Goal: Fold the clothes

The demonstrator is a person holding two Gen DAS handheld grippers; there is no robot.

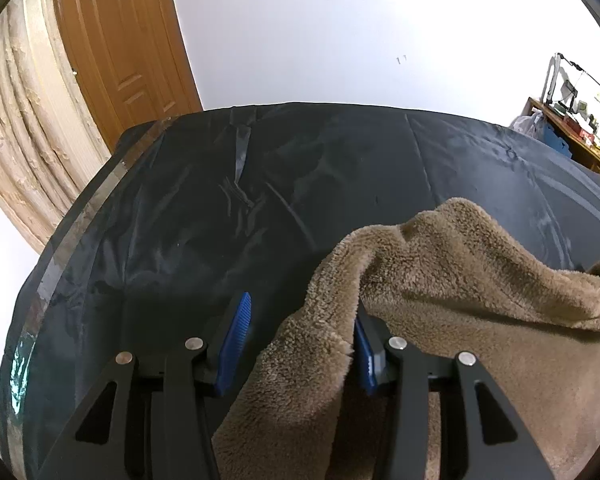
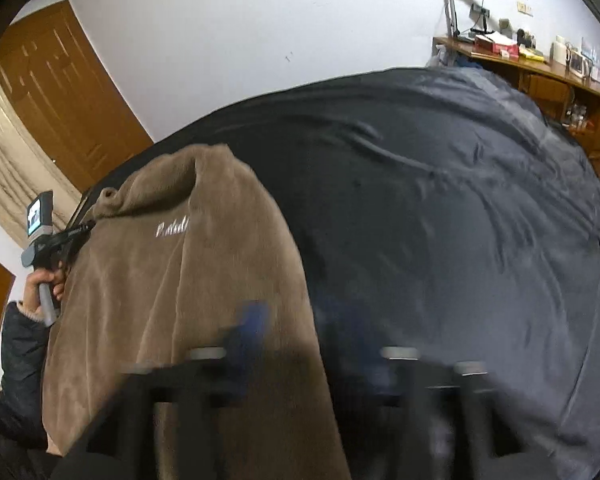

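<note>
Brown fleece garment hangs lifted over the black-covered bed, a fold lying between the left hand-held gripper's half-open jaws, while the blurred right hand-held gripper gapes empty, likely needing a fresh grip before folding.

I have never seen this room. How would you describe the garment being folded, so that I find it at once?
Look first at the big dark cover that spreads over the wide surface below the white wall. At its near edge hangs the brown fleece garment, raised by the left gripper. It is the only fluffy, light brown thing there, and it has small white lettering stitched on it.
</note>
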